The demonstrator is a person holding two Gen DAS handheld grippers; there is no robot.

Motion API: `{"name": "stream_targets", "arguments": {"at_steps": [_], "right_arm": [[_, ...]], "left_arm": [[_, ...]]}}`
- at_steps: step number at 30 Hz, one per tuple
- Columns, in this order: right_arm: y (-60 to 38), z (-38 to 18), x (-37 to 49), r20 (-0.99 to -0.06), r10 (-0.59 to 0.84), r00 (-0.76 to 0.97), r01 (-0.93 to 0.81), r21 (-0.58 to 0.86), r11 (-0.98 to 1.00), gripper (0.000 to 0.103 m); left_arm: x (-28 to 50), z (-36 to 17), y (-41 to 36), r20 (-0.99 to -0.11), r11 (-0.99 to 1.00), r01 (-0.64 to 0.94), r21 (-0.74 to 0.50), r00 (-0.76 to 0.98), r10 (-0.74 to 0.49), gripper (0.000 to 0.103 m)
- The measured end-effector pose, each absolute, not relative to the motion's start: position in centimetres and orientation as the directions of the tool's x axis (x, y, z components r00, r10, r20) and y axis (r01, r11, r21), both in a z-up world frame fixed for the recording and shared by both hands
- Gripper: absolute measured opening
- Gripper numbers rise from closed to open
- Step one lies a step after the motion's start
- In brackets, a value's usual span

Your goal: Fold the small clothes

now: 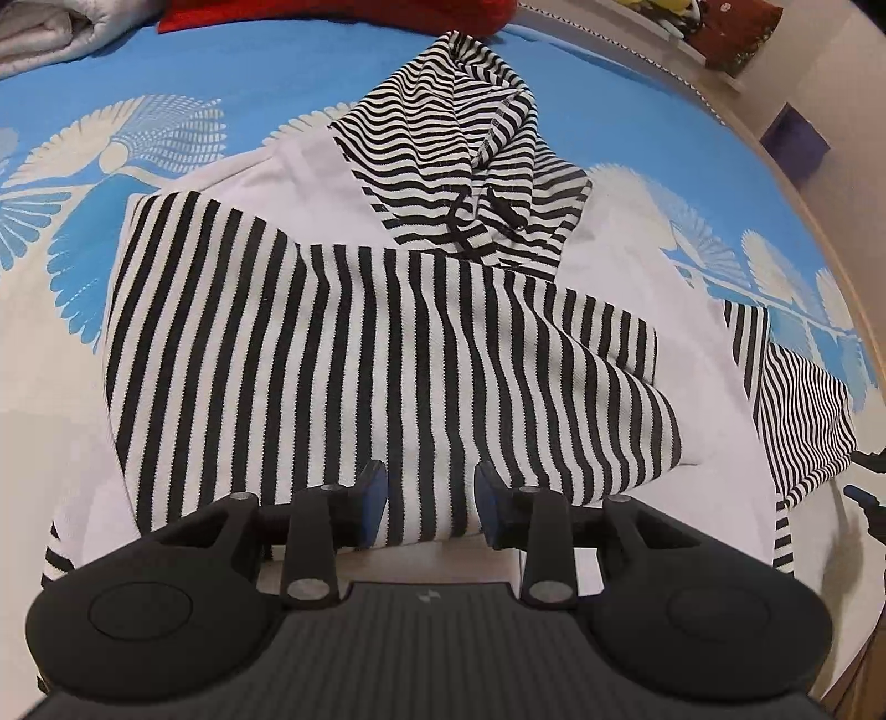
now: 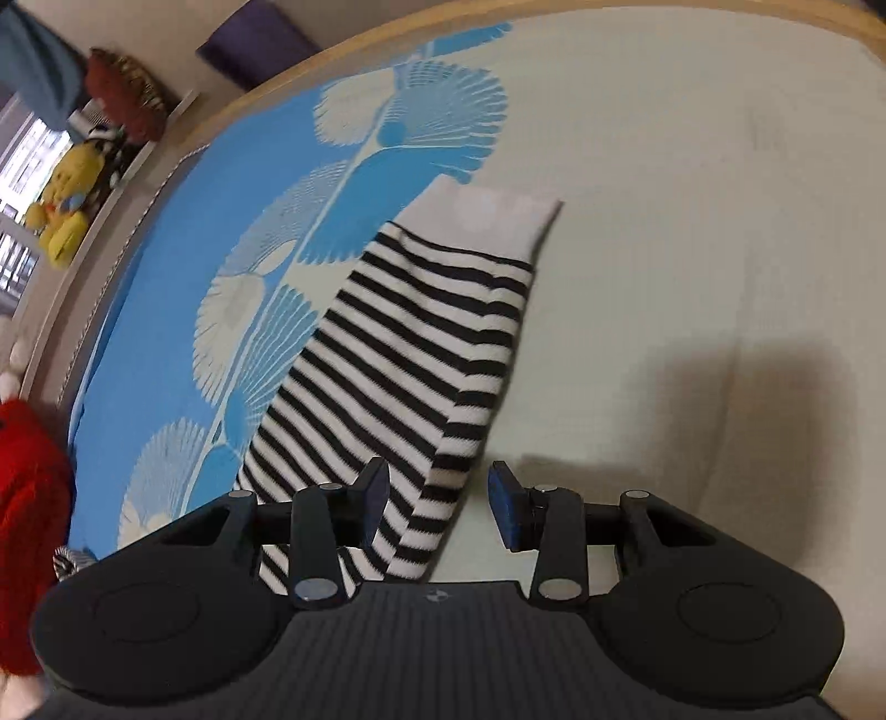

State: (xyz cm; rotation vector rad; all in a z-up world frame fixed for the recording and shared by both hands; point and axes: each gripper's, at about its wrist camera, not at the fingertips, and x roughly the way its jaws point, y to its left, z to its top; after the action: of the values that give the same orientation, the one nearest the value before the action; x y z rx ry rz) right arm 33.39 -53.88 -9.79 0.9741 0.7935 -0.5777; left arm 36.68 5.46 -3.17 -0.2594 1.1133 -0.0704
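A small hoodie with a white body lies flat on the blue and cream bed sheet. Its striped hood points to the far side. One black-and-white striped sleeve is folded across the body. My left gripper hovers open over this sleeve's near end, its pads apart and off the cloth. The other striped sleeve stretches out flat, ending in a white cuff. My right gripper stands open above that sleeve near the shoulder, with the sleeve's edge under the gap.
Red fabric and a grey quilt lie at the bed's far end. A wooden bed edge runs along the side. Beyond it are a shelf with a yellow plush toy and a purple box.
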Motion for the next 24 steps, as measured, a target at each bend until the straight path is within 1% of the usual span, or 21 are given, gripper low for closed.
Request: {"name": "stream_targets", "arguments": {"at_steps": [5, 15, 17, 18, 19, 21, 24], "right_arm": [[-53.9, -10.8, 33.8, -0.802, -0.031, 0.597, 0.735, 0.531, 0.422, 0.041], [-54.0, -11.8, 34.3, -0.815, -0.045, 0.578, 0.750, 0.510, 0.421, 0.041], [-54.0, -12.0, 34.3, -0.811, -0.042, 0.583, 0.748, 0.516, 0.416, 0.035], [-54.0, -12.0, 34.4, -0.809, -0.042, 0.586, 0.744, 0.517, 0.423, 0.026], [-53.9, -12.0, 34.6, -0.806, -0.040, 0.591, 0.738, 0.520, 0.429, 0.014], [-53.7, -12.2, 34.7, -0.798, -0.041, 0.601, 0.733, 0.530, 0.426, 0.002], [-52.7, -11.2, 34.8, -0.788, -0.105, 0.606, 0.740, 0.511, 0.437, 0.001]], "left_arm": [[36.8, -3.0, 5.8, -0.874, 0.965, -0.082, -0.249, 0.448, -0.188, 0.038], [36.7, -2.8, 6.0, -0.870, 0.961, -0.081, -0.265, 0.450, -0.202, 0.038], [36.7, -2.7, 6.1, -0.869, 0.960, -0.082, -0.267, 0.451, -0.203, 0.038], [36.6, -2.7, 6.2, -0.869, 0.960, -0.082, -0.268, 0.451, -0.204, 0.038], [36.6, -2.6, 6.3, -0.868, 0.960, -0.083, -0.268, 0.452, -0.203, 0.038], [36.6, -2.6, 6.6, -0.868, 0.960, -0.088, -0.268, 0.455, -0.200, 0.038], [36.5, -2.4, 7.4, -0.867, 0.958, -0.105, -0.266, 0.460, -0.190, 0.038]]}}
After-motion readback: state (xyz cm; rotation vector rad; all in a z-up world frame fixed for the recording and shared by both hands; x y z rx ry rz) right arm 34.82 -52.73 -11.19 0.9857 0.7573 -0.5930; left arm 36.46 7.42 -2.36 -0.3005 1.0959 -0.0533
